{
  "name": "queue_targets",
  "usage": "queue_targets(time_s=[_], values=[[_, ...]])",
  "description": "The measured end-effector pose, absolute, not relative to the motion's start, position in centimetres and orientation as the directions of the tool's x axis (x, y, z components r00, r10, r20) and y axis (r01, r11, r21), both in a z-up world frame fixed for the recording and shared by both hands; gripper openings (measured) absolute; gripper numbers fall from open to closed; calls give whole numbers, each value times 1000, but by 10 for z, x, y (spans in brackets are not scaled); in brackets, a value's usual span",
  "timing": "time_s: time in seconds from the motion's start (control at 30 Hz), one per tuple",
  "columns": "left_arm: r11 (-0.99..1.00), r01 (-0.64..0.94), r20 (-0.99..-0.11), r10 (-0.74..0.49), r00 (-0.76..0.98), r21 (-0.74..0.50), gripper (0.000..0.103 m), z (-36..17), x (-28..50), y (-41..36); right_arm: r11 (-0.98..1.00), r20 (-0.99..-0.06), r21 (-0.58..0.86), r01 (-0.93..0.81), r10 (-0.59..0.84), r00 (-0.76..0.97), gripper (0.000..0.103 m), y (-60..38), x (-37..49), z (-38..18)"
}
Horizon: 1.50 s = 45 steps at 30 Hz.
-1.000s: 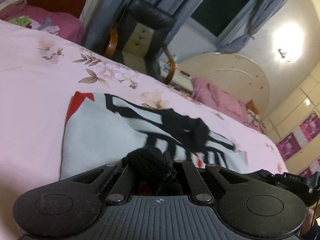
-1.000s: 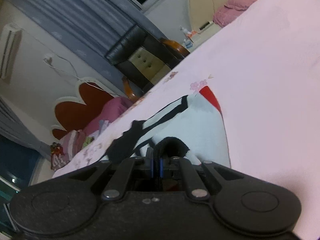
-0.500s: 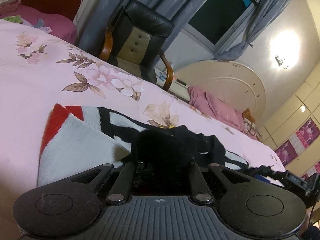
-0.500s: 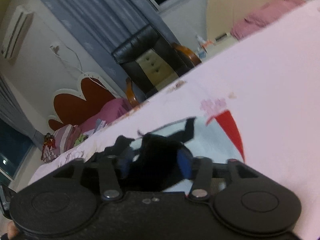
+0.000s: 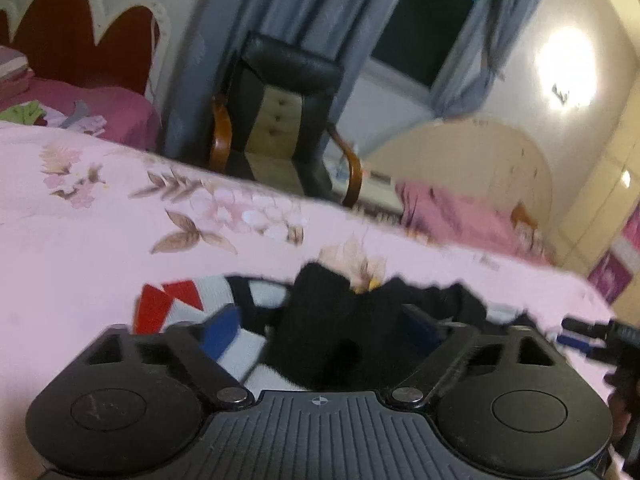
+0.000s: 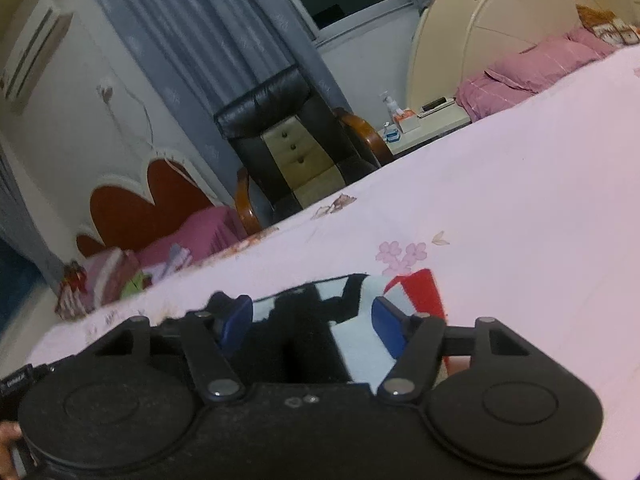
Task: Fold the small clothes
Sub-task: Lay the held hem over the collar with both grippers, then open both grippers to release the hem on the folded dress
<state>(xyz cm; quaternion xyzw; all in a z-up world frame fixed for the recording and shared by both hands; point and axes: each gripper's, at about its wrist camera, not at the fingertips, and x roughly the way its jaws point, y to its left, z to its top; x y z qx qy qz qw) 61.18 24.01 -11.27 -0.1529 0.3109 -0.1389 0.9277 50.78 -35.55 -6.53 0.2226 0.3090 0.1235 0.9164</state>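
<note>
A small white garment [image 5: 260, 300] with black stripes and a red corner [image 5: 168, 300] lies on the pink floral bedsheet [image 5: 80, 264]. Its black edge is bunched up between the blue pads of my left gripper [image 5: 320, 324], whose jaws are opening and no longer press on the cloth. In the right wrist view the same garment [image 6: 356, 344] shows its red corner [image 6: 424, 292]. My right gripper [image 6: 314, 326] has its jaws opening too, with black cloth lying loose between the pads [image 6: 390, 330]. The right gripper's tip [image 5: 600, 336] shows at the left wrist view's right edge.
A black and tan armchair [image 5: 280, 120] stands just beyond the bed's far edge. Behind it are grey curtains and a dark window. A second bed with pink bedding [image 6: 528, 68] and a nightstand [image 6: 424, 120] stand at the right; folded clothes [image 6: 120, 276] lie at the left.
Both grippers were shut on the garment's black edge; both have spread their jaws and let it go. Both hands came down and forward, and the garment now looks shorter, folded over.
</note>
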Motion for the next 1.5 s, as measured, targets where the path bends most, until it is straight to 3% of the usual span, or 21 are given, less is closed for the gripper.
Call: queue_targets(time_s=[0.07,0.1,0.17,0.23,0.27,0.3,0.47,0.6,0.8,0.87,0.9,0.93,0.97,1.0,1.07,1.13,1.23,1.4,1.5], values=[[931,149,-584,-329,742,-335,54,-118,615,234,892,-547,441,-96,352,759,57,-348,511,-66],[942,140,-602,-303,739,-304,39,-120,616,231,900,-559,421,-109,353,750,54,-343,512,-67],[957,128,-614,-266,743,-260,28,-121,615,227,926,-599,357,-125,330,730,51,-332,517,-69],[965,108,-614,-237,753,-240,5,-121,615,228,951,-629,278,-134,286,723,42,-318,517,-71],[963,108,-603,-240,761,-246,5,-120,613,228,963,-639,226,-146,260,724,33,-310,517,-71],[966,104,-585,-227,779,-236,5,-118,609,227,971,-639,178,-161,239,731,4,-303,516,-70],[971,85,-447,-180,876,-225,5,-104,589,230,984,-545,98,-146,176,819,5,-298,501,-52],[985,30,-551,-120,826,-170,5,-121,603,228,991,-566,100,-86,128,814,5,-308,510,-59],[999,14,-562,-36,826,-44,5,-127,604,210,995,-627,88,-52,96,773,6,-309,519,-80],[1000,17,-561,-24,827,-17,10,-125,604,207,996,-634,74,-59,93,768,8,-306,519,-78],[1000,10,-559,-22,829,-24,31,-124,604,208,996,-637,69,-61,92,766,12,-305,518,-77],[999,3,-563,-23,826,-37,63,-122,604,211,996,-637,63,-57,84,766,26,-305,516,-73],[998,2,-554,-33,832,-56,73,-117,599,212,997,-632,60,-57,82,771,35,-305,513,-68],[997,-3,-530,-38,847,-77,79,-110,593,215,996,-617,56,-64,85,782,51,-303,507,-61],[991,32,-477,-91,874,-131,79,-94,576,213,995,-580,42,-92,99,808,52,-298,492,-49],[969,115,-471,-208,857,-219,79,-86,567,200,984,-561,69,-167,177,809,42,-286,480,-39],[950,240,-500,-309,809,-200,79,-92,563,158,950,-591,38,-310,272,760,28,-241,469,-44],[946,306,-550,-311,775,-104,79,-112,555,118,926,-641,22,-376,301,706,36,-199,468,-62],[957,257,-558,-286,779,-133,79,-119,556,140,931,-656,22,-363,288,698,37,-208,466,-65]])
